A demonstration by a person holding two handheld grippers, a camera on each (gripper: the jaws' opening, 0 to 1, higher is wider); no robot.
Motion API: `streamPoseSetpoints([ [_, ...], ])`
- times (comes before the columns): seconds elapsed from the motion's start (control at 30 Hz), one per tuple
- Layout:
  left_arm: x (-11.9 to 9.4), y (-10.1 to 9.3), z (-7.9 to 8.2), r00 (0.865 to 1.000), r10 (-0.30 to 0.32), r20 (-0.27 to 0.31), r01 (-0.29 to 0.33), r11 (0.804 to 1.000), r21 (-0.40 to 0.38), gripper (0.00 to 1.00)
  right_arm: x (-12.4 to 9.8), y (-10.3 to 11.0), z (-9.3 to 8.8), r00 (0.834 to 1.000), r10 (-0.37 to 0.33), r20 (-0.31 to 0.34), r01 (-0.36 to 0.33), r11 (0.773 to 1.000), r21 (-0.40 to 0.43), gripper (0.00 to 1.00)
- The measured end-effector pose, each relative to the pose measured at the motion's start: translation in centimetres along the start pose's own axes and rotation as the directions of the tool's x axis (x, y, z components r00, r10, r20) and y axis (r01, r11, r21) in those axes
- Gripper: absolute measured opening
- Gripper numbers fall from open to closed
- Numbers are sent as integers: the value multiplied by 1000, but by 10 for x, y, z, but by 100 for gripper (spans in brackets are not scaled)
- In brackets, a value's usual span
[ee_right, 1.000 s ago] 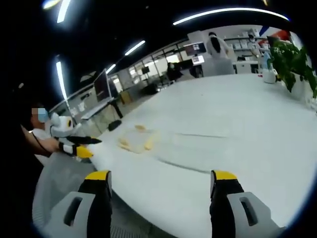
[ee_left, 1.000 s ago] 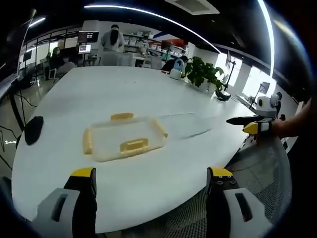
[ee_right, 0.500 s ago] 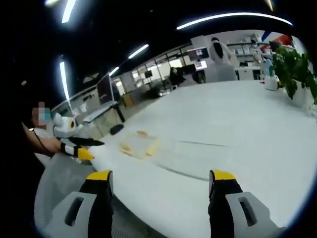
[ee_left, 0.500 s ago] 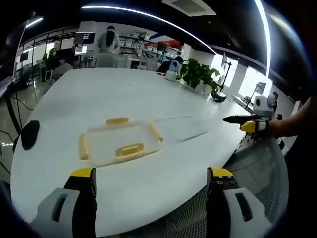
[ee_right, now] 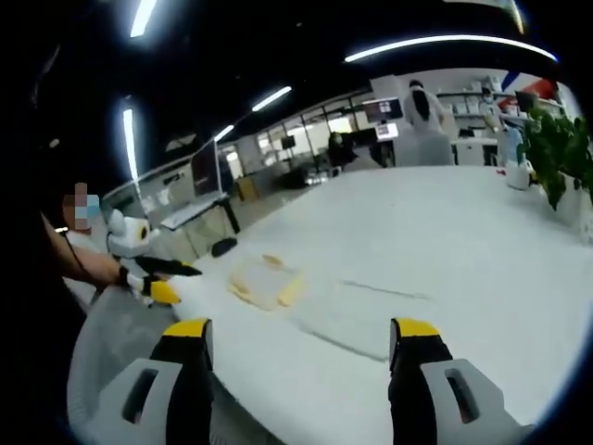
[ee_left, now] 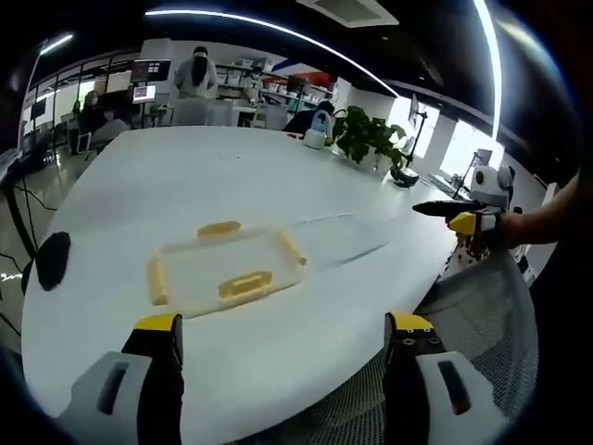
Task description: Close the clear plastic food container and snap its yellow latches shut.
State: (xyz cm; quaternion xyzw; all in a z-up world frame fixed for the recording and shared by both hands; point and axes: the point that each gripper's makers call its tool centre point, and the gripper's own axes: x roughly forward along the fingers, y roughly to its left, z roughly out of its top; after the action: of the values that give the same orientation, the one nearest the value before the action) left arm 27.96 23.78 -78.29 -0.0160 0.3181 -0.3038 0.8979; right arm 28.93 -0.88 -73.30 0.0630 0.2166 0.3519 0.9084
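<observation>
We see the clear plastic food container (ee_left: 224, 271) lying flat on the white desk (ee_left: 232, 176), its yellow latches (ee_left: 245, 285) on all four sides, and a clear lid (ee_left: 338, 236) lying on the desk just beside it. In the right gripper view the container (ee_right: 266, 281) sits near the desk edge. Our left tool (ee_left: 283, 348) is spread wide and holds nothing, well short of the container. Our right tool (ee_right: 301, 352) is likewise spread and bare. A potted plant (ee_left: 371, 139) stands far across the desk
</observation>
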Motion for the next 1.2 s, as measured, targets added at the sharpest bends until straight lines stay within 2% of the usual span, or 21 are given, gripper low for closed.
streamPoseSetpoints([
  [0.23, 1, 13, 2, 1000, -7, -16, 7, 1000, 27, 90, 15, 7, 6, 1000, 24, -2, -25, 999, -22, 78],
  [0.53, 1, 20, 8, 999, -32, -23, 33, 998, 46, 90, 29, 16, 7, 999, 37, -4, -37, 999, -27, 77],
  [1.2, 3, 45, 16, 995, -77, -60, 83, 991, 105, 88, 56, 27, 21, 999, 33, 10, -33, 998, -48, 75],
])
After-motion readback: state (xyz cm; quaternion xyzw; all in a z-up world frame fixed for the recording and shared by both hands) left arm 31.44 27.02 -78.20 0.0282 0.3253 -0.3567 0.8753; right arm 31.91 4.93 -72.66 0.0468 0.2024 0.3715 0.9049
